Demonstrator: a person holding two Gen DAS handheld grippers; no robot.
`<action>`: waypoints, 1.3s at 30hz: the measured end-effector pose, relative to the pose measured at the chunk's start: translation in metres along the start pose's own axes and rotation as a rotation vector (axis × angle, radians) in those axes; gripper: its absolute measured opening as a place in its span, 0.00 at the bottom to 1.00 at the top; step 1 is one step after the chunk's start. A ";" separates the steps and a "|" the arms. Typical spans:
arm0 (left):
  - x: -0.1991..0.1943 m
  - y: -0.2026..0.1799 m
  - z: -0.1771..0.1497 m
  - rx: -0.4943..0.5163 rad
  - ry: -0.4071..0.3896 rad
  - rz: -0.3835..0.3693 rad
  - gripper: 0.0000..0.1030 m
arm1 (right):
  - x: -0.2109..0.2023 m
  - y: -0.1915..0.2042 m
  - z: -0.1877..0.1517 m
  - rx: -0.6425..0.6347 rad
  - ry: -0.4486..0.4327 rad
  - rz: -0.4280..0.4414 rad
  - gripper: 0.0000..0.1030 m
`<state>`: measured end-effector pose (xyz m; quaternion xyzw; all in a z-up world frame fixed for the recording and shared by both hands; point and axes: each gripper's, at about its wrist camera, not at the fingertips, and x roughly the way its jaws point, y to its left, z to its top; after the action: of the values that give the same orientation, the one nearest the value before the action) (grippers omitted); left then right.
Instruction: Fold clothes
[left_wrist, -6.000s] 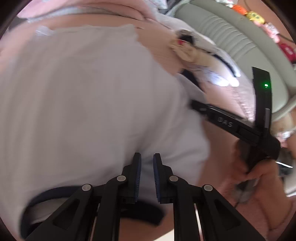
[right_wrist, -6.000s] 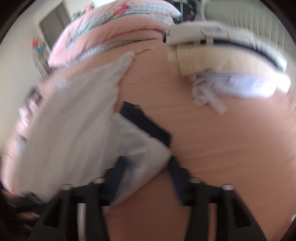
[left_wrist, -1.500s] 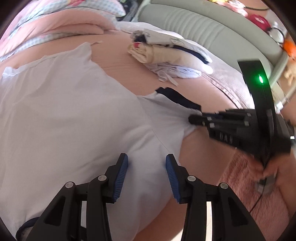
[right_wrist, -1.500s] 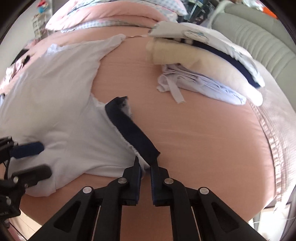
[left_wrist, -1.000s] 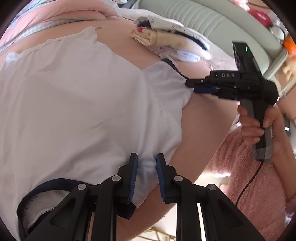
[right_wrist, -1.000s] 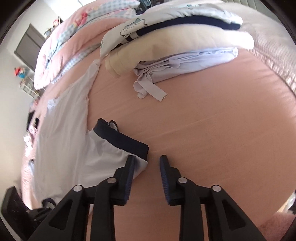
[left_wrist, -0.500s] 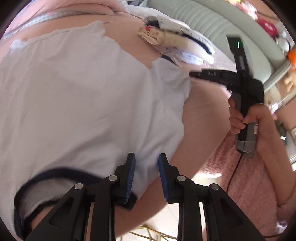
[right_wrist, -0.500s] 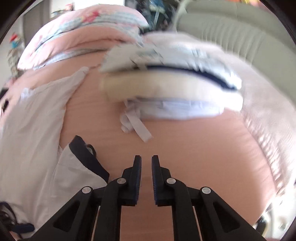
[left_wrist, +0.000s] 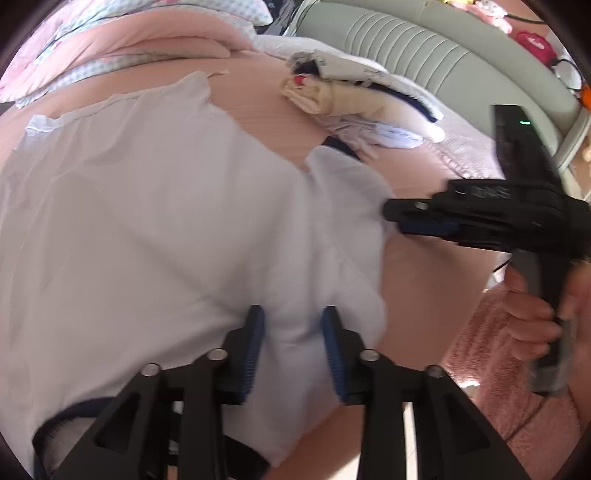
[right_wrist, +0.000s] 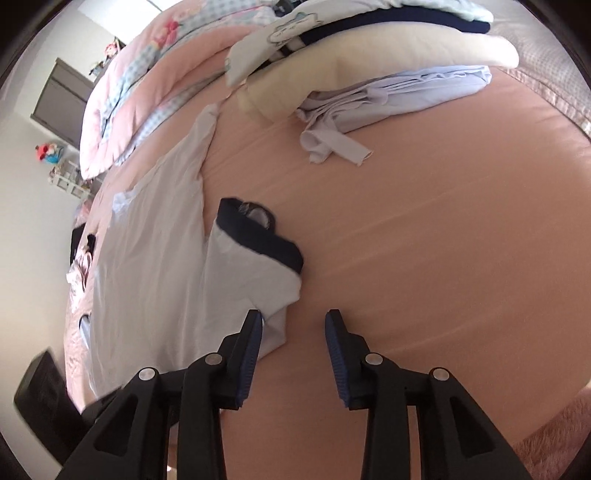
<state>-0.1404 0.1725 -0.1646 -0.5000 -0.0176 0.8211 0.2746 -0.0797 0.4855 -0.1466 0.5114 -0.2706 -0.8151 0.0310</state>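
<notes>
A white T-shirt (left_wrist: 155, 221) with navy trim lies spread on the pink bed sheet (right_wrist: 424, 240). My left gripper (left_wrist: 293, 321) hovers over the shirt's near edge. Its jaws are opening, with loose fabric between the pads and no grip on it. The short sleeve (right_wrist: 255, 273) with its navy cuff (right_wrist: 258, 236) is folded in beside the shirt body (right_wrist: 147, 258). My right gripper (right_wrist: 294, 321) is just right of that sleeve; its jaws are opening and the left pad touches the sleeve's corner. In the left wrist view the right gripper (left_wrist: 397, 221) points at the sleeve's edge.
A pile of folded clothes (right_wrist: 369, 66) lies further up the bed, also seen as the pile (left_wrist: 354, 96) in the left wrist view. A pink quilt (right_wrist: 147, 74) is bunched behind. A padded grey headboard (left_wrist: 424, 48) stands at the back right. A person's hand (left_wrist: 532, 321) holds the right gripper.
The left jaws have spread wider over the shirt's edge. The right jaws, shut half a second ago, have parted, and that gripper has swung back down beside the sleeve.
</notes>
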 end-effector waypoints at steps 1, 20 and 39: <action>-0.001 0.000 -0.001 -0.001 0.001 -0.015 0.41 | 0.007 0.003 -0.003 -0.002 -0.003 0.022 0.34; -0.023 0.037 0.025 -0.119 -0.144 -0.055 0.41 | 0.013 0.055 -0.039 -0.083 -0.085 0.307 0.32; -0.014 0.055 0.065 -0.235 -0.183 0.009 0.06 | 0.056 0.047 -0.012 -0.135 0.015 -0.007 0.33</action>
<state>-0.2134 0.1353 -0.1375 -0.4520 -0.1365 0.8567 0.2077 -0.1066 0.4226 -0.1741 0.5151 -0.2128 -0.8278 0.0647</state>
